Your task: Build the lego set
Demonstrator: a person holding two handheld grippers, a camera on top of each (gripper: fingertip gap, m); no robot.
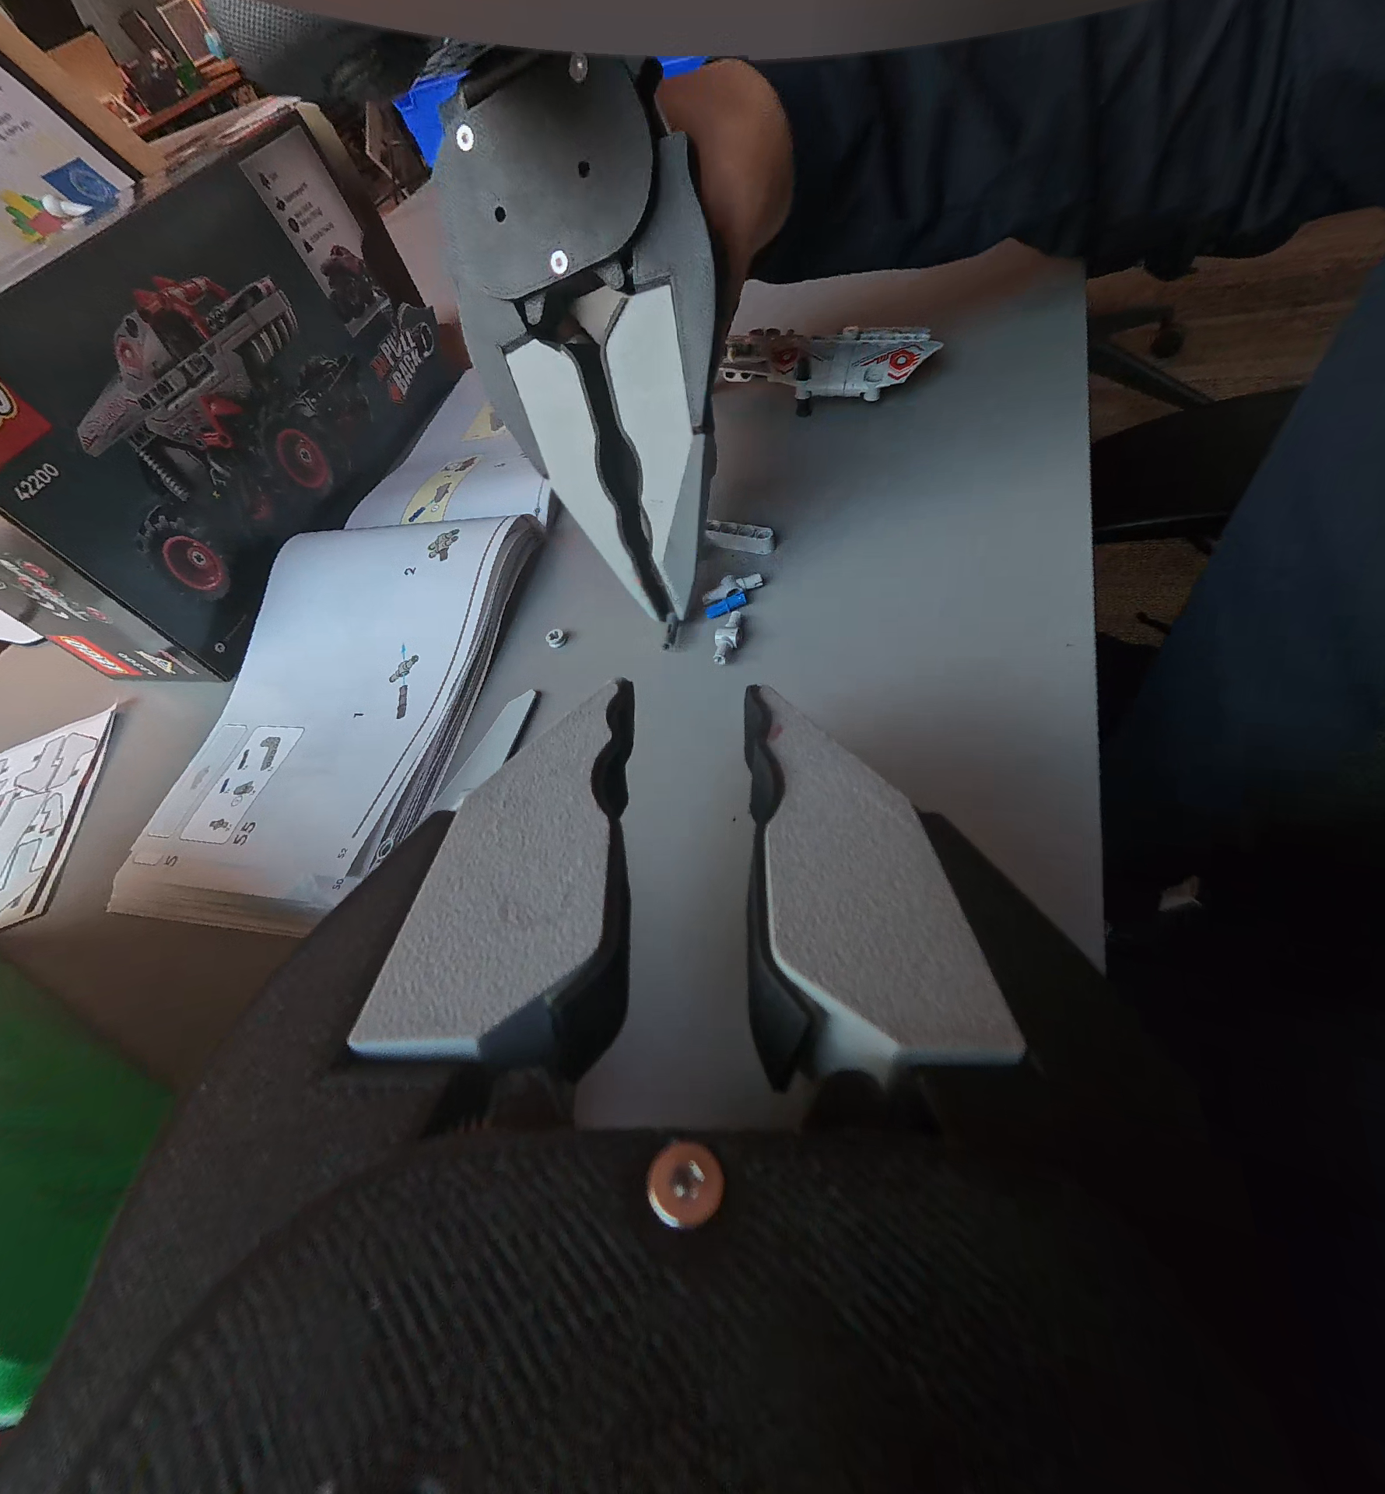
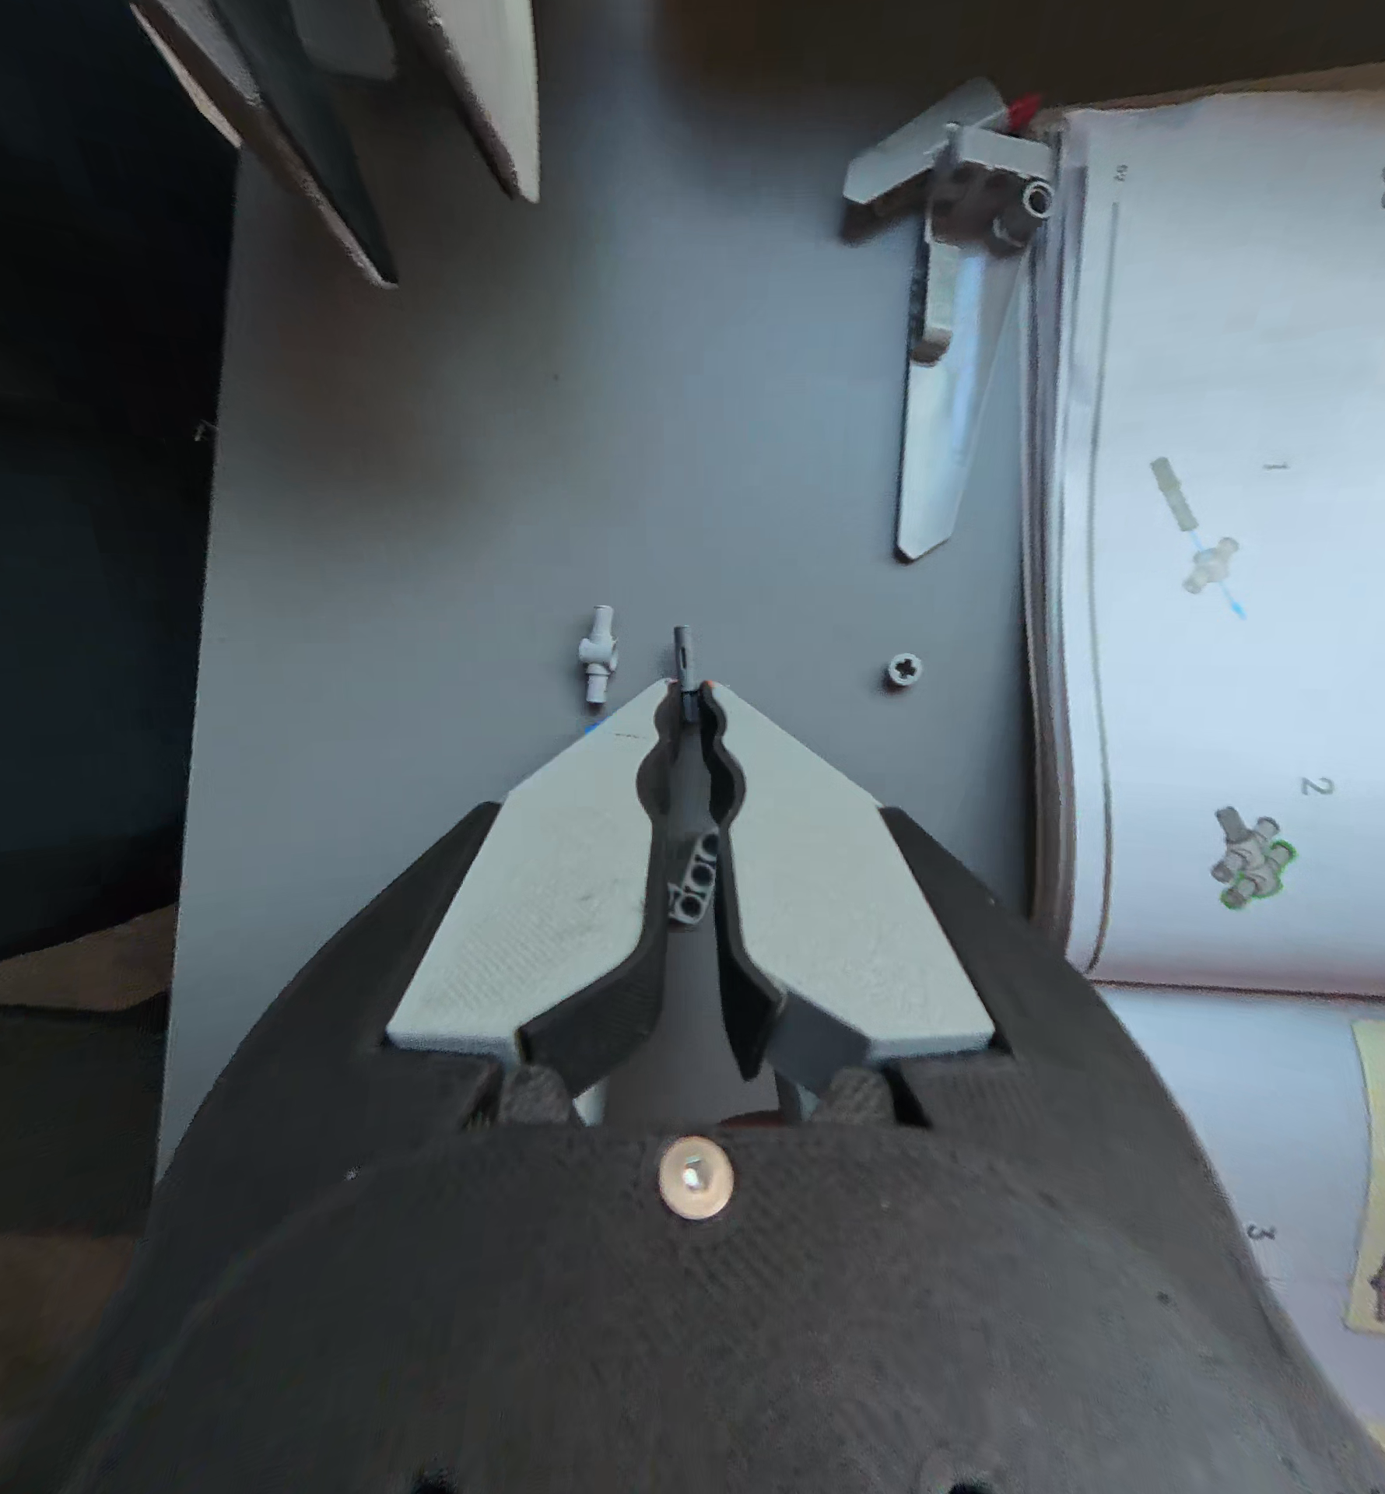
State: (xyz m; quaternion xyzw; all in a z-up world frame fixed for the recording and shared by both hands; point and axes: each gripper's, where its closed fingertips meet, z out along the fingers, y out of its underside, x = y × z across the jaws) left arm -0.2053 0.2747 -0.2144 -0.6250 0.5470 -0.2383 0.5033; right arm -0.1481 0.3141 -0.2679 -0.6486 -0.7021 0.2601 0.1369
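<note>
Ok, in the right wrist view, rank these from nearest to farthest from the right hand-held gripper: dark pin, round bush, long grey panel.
1. Dark pin, clamped at the right hand-held gripper tips.
2. Round bush, to the right.
3. Long grey panel, farther ahead, right, beside the booklet.

A grey counter (image 1: 956, 566) fills the middle of the left wrist view. Past its right edge lies brown carpeted floor (image 1: 1142, 566), crossed by the dark legs of a chair base (image 1: 1142, 348). At upper left, a wooden surface (image 1: 188, 89) stands blurred in soft daylight.
</note>
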